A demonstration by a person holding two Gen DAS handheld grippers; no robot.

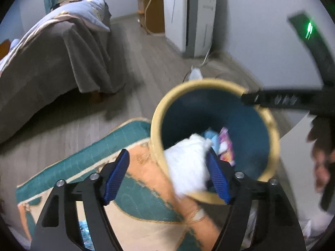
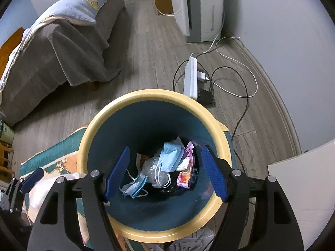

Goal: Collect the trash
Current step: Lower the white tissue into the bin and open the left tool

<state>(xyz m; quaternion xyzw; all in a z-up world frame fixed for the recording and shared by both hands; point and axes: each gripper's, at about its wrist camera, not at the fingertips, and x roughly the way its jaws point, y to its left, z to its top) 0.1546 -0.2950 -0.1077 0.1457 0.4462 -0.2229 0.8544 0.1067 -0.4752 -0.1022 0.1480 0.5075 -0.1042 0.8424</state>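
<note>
Two hand-held grippers are spread open: left hand-held gripper, right hand-held gripper. If released early, the white crumpled tissue wad may be caught on the round yellow-rimmed blue trash bin.

Smooth plastic bin (cream rim, matt teal inside); crumpled paper wad; wood-grain floor.

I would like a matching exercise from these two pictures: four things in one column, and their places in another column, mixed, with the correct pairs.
Things:
1. face masks
2. white wad
3. power strip
4. pillow

Places:
A. on the floor behind the bin
B. on the bed
C. at the bin's bottom
D. over the bin's rim, between the left gripper fingers

Pairs: 1-C, 2-D, 3-A, 4-B
</note>
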